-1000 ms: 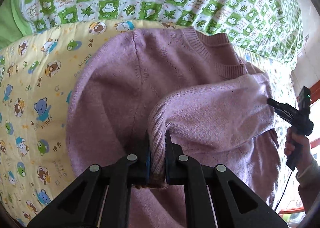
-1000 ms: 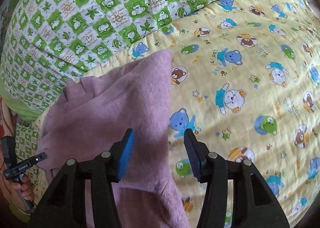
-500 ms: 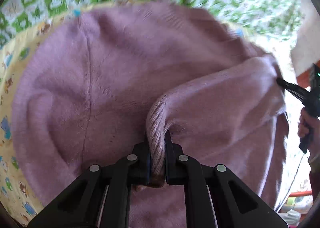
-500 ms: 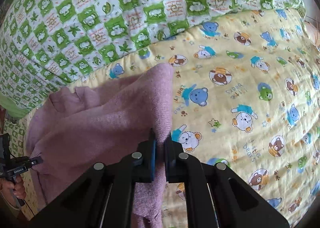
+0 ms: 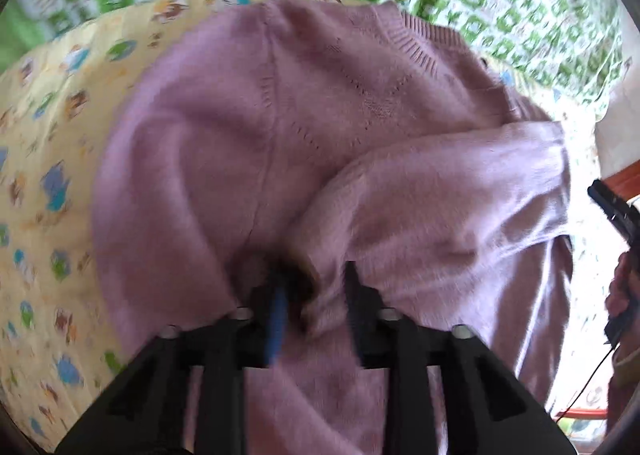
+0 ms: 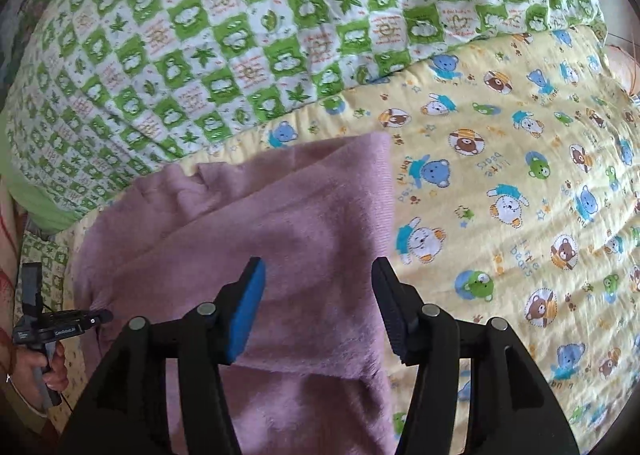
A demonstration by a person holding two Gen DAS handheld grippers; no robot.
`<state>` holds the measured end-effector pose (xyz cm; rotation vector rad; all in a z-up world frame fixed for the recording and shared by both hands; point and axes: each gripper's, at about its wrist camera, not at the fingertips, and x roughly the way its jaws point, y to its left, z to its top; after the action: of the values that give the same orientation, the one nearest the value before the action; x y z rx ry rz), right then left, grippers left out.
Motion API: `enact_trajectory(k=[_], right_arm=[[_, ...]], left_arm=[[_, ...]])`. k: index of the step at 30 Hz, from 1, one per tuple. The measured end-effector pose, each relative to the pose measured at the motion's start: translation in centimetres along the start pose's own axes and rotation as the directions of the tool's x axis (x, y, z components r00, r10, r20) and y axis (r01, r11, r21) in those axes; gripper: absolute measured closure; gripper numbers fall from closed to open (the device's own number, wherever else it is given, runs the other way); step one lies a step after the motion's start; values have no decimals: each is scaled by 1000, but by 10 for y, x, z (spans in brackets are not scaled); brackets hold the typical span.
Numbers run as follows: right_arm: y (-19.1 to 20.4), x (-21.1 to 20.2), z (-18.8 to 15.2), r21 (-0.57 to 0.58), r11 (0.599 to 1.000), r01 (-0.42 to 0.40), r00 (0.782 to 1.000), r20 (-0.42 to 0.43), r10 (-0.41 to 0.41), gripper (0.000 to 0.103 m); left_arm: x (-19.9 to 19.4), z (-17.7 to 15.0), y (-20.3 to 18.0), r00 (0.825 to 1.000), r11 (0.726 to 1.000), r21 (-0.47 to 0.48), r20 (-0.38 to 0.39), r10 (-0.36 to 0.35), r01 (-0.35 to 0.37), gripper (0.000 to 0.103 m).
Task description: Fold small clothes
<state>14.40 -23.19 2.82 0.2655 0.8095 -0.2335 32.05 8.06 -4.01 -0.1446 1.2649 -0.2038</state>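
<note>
A green-and-white checked quilt printed with leaves and animals [image 6: 248,35] fills the far side of the bed, and a pale yellow quilted sheet patterned with little cartoon bears [image 6: 520,195] covers the near part, its far edge meeting the green quilt.

A mauve fuzzy knitted sweater [image 5: 248,143] lies on the yellow sheet, its ribbed neckline [image 5: 416,43] at the far end beside the green quilt. A seam runs down its body with a line of small eyelet holes branching off it, and the fabric bulges in soft folds. One sleeve [image 5: 440,199] is folded across the body from the right, a thick doubled band reaching toward the near middle.

The left claw [image 5: 314,295] is low over the near part of the sweater, its two fingers parted a moderate way with the end of the folded sleeve lying loose between them; the picture is blurred here, and I cannot tell whether either pad touches the knit.

In the right wrist view the sweater's straight ribbed edge [image 6: 386,191] runs from far to near down the middle, with the yellow sheet to its right. The right claw [image 6: 318,295] hovers wide open over that edge, holding nothing: its blue-padded left finger [image 6: 246,311] sits above the mauve fabric, and its right finger stands about at the edge, where knit meets sheet.
</note>
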Motion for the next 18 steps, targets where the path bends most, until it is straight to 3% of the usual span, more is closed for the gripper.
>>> enact_trajectory(k=[1, 3, 6, 11, 18], right_arm=[[9, -5, -4, -11, 1000, -16, 1000, 0, 16, 46], [27, -18, -17, -42, 998, -49, 999, 1, 49, 46], [51, -31, -38, -70, 992, -104, 995, -14, 104, 46], [77, -41, -79, -91, 981, -169, 983, -84, 161, 46], [88, -45, -130, -75, 978, -196, 970, -161, 182, 46]], left_arm=[[-11, -7, 2, 1000, 1000, -5, 20, 7, -7, 52], [-31, -22, 7, 998, 1000, -29, 55, 11, -10, 49], [-54, -52, 22, 997, 995, -94, 72, 21, -14, 34], [-76, -130, 62, 998, 972, -236, 59, 22, -8, 32], [-82, -249, 71, 995, 922, -377, -5, -97, 88, 32]])
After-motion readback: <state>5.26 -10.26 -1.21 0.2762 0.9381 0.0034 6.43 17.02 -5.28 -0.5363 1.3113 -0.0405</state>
